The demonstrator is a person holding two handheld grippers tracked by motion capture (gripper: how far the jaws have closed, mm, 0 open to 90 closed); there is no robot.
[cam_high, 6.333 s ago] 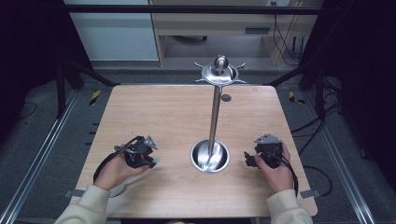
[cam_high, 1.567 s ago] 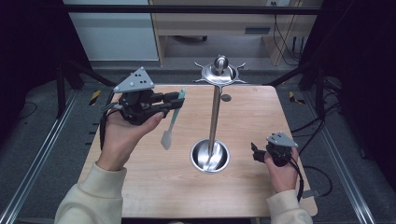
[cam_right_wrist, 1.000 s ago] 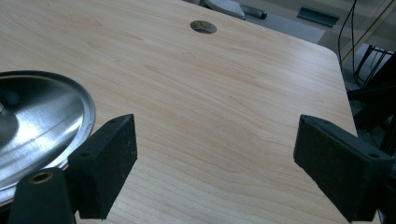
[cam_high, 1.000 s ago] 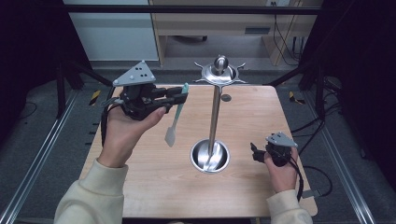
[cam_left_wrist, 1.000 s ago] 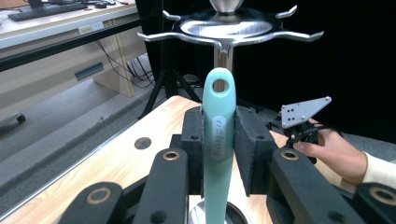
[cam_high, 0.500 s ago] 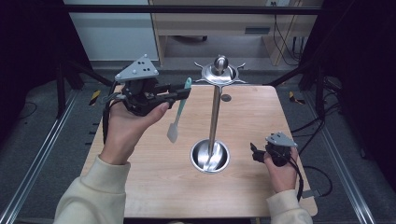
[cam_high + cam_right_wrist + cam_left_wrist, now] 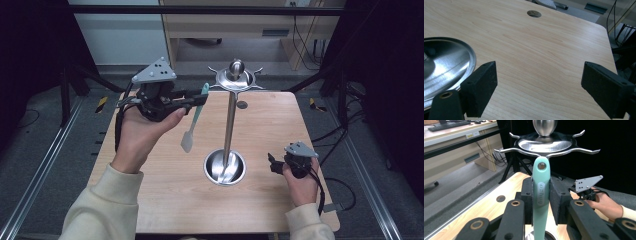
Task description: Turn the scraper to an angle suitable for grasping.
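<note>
High view: a mint-green spatula [image 7: 194, 117] is clamped by its handle between the narrowed jaws of the left gripper [image 7: 199, 98], raised above the table's [image 7: 280, 120] far left part, just beside the hook crown of the steel utensil stand [image 7: 230, 127]; the right gripper [image 7: 272, 164] is rested near the right edge, jaws wide apart and empty.

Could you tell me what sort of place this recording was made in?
Probably a lab or office workspace fitted out for recording: a wooden table stands inside a dark metal frame, cables run across the grey floor, and a desk with a keyboard sits behind.
</note>
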